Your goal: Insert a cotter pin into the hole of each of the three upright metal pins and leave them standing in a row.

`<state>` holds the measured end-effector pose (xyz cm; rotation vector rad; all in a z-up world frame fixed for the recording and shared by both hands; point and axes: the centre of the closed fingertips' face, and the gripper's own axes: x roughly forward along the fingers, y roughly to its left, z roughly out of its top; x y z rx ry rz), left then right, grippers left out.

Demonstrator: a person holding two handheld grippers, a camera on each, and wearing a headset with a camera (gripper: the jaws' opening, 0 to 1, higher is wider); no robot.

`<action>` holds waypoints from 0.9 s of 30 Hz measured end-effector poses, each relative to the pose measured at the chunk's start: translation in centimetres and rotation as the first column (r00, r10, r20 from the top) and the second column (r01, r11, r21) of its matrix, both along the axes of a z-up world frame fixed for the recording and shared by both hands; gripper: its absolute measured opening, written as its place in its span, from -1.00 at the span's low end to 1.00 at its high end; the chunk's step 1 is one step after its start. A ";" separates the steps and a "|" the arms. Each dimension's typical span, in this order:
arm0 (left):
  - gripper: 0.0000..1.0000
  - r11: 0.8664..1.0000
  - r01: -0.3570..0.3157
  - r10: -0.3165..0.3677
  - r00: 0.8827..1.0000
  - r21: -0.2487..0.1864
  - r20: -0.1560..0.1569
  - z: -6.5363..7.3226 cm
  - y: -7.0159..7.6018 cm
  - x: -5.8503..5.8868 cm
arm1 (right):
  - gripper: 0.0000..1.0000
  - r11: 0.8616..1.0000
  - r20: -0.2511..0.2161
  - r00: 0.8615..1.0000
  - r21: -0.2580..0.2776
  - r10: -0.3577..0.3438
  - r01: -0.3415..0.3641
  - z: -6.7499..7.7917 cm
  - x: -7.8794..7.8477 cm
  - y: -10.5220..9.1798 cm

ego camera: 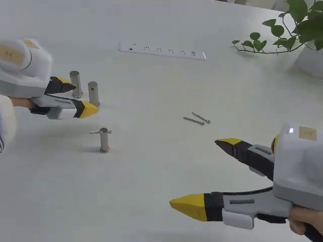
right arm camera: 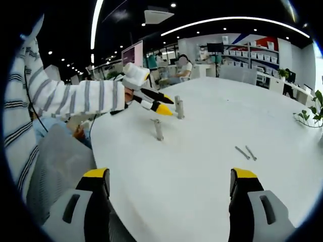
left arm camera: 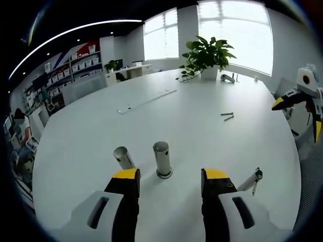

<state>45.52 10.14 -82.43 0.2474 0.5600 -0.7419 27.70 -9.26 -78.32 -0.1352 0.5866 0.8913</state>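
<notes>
Left hand-held gripper (ego camera: pixel 85 97) jaws apart; near metal pin (ego camera: pixel 104 142) upright, cotter pin (ego camera: pixel 97 132) horizontal.

So the left gripper (ego camera: pixel 84 97) hovers off to the left, jaws apart; the right gripper (ego camera: pixel 195 173) sits low, jaws gaping wide.

Left edge of our table (ego camera: pixel 151 176)
We see two upright pins (ego camera: pixel 75 83) side by side near the left edge, a third pin (ego camera: pixel 104 142) before them carrying a cotter pin (ego camera: pixel 97 132); two loose cotter pins (ego camera: pixel 194 121) lie mid-table, a power strip (ego camera: pixel 162 51) behind, a plant (ego camera: pixel 298 22) at the far right corner.
</notes>
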 end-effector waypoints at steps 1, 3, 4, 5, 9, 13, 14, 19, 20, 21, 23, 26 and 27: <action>-0.06 1.000 0.001 -0.001 1.000 0.003 -0.007 -0.3 -0.1 0.0 | 1.00 1.000 0.004 1.000 -0.006 -0.005 0.005 0.0 -0.1 -0.2; -0.07 1.000 0.007 -0.007 1.000 0.003 -0.016 -0.7 -0.3 0.1 | 1.00 1.000 0.005 1.000 -0.010 -0.020 0.020 0.2 -0.1 -0.6; -0.08 1.000 0.009 -0.009 1.000 0.001 -0.017 -0.8 -0.4 0.1 | 1.00 1.000 0.004 1.000 -0.009 -0.025 0.025 0.2 -0.2 -0.7; -0.09 1.000 0.009 -0.009 1.000 0.000 -0.019 -0.9 -0.6 0.3 | 1.00 0.999 0.003 0.999 -0.007 -0.033 0.033 0.3 -0.2 -0.9; -0.16 1.000 0.001 -0.001 1.000 -0.005 -0.021 -1.3 -1.0 0.8 | 1.00 0.999 0.000 0.999 -0.011 -0.040 0.040 0.4 -0.5 -1.4; -0.24 1.000 -0.010 0.010 1.000 -0.006 -0.022 -1.6 -1.2 1.3 | 1.00 0.999 -0.007 0.999 -0.026 -0.043 0.043 0.3 -0.7 -1.8; -0.25 1.000 -0.012 0.012 1.000 -0.006 -0.023 -1.6 -1.2 1.4 | 1.00 0.999 -0.008 0.999 -0.026 -0.046 0.046 0.3 -0.7 -1.9; -0.34 0.999 -0.035 0.034 0.999 -0.024 -0.026 -1.6 -1.1 1.9 | 1.00 0.998 -0.015 0.998 -0.020 -0.063 0.063 0.2 -0.5 -2.2; -0.39 0.999 -0.039 0.038 0.999 -0.026 -0.027 -1.6 -1.1 2.0 | 1.00 0.998 -0.016 0.998 -0.020 -0.065 0.065 0.2 -0.5 -2.3; -0.43 0.999 -0.043 0.043 0.999 -0.029 -0.025 -1.6 -1.1 2.1 | 1.00 0.998 -0.018 0.998 -0.021 -0.066 0.066 0.2 -0.5 -2.3; -0.49 0.998 -0.049 0.048 0.998 -0.038 -0.028 -1.5 -1.1 2.3 | 1.00 0.998 -0.020 0.998 -0.023 -0.066 0.065 0.1 -0.5 -2.4; -0.53 0.996 -0.062 0.061 0.998 -0.060 -0.028 -1.3 -1.3 2.6 | 1.00 0.997 -0.023 0.997 -0.023 -0.070 0.069 0.1 -0.4 -2.6; -0.55 0.996 -0.065 0.064 0.998 -0.063 -0.028 -1.2 -1.3 2.7 | 1.00 0.997 -0.025 0.997 -0.022 -0.072 0.071 0.1 -0.4 -2.7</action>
